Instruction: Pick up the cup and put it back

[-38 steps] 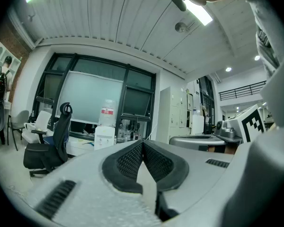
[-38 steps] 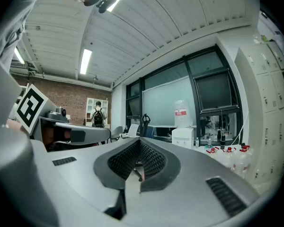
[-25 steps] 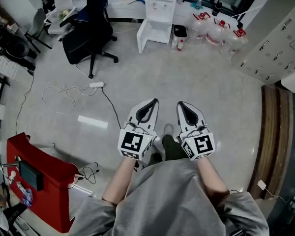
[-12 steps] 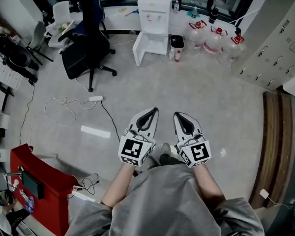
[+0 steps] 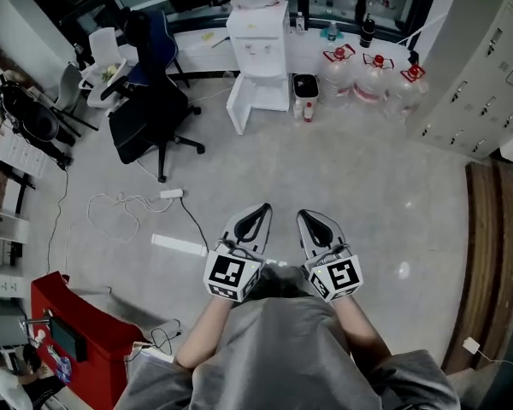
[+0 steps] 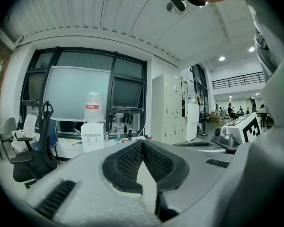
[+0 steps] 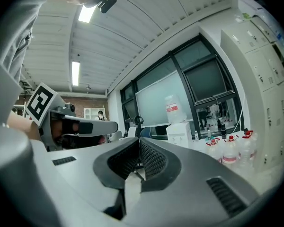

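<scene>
Left tool and right tool side by side over bare floor.
Jaws pressed together on both, nothing between; pointing toward water dispenser; cannot tell where cup is.

The right gripper, jaws together with nothing between them, faces a water dispenser beside water jugs.

White water dispenser standing at the back, black office chair sitting left of it, three clear water jugs standing right of it, white power strip lying before the chair.
</scene>
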Tool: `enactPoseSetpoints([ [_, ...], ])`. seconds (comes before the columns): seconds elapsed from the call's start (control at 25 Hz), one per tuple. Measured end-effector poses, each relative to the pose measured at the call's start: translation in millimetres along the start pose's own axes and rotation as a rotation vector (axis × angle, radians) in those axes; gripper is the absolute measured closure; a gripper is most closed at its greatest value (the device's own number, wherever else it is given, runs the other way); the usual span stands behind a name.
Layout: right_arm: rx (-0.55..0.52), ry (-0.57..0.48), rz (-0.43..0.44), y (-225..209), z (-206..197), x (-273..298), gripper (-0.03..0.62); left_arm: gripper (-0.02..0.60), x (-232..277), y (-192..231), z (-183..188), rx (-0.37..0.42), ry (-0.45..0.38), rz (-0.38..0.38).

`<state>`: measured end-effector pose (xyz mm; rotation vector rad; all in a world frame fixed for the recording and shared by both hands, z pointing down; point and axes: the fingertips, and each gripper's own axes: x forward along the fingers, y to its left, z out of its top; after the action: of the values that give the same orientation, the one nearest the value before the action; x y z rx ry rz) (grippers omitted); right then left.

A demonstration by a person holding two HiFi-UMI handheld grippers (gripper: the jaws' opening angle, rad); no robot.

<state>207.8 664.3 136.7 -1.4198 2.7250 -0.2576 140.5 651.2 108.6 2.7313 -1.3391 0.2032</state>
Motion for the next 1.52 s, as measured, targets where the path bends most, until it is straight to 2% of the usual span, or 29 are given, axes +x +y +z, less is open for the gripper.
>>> enactPoseSetpoints([
  [0.28, 0.016, -0.005, -0.047, -28.2, -3.8, 42.2, 0.582, 0.572, 39.9, 36.1, -1.8, 0.0, -0.001, -0.019],
  [0.52, 0.001, 0.018, -0.083, -42.2, -3.6, 102.1, 0.582, 0.572, 71.8, 89.4, 1.6, 0.005, -0.013, -0.053],
  [0.8, -0.013, 0.035, -0.123, -36.4, 2.6, 180.3, 0.582, 0.572, 92.7, 173.9, 12.5, -0.004, -0.025, -0.086],
  [1.12, -0.018, 0.055, -0.165, -13.1, -4.2, 255.6, 0.582, 0.572, 92.8, 253.6, 13.8, -0.024, -0.031, -0.121],
  [1.52, -0.027, 0.102, -0.205, -10.4, -8.4, 308.2, 0.582, 0.572, 111.3, 309.3, 11.0, -0.079, -0.037, -0.15],
])
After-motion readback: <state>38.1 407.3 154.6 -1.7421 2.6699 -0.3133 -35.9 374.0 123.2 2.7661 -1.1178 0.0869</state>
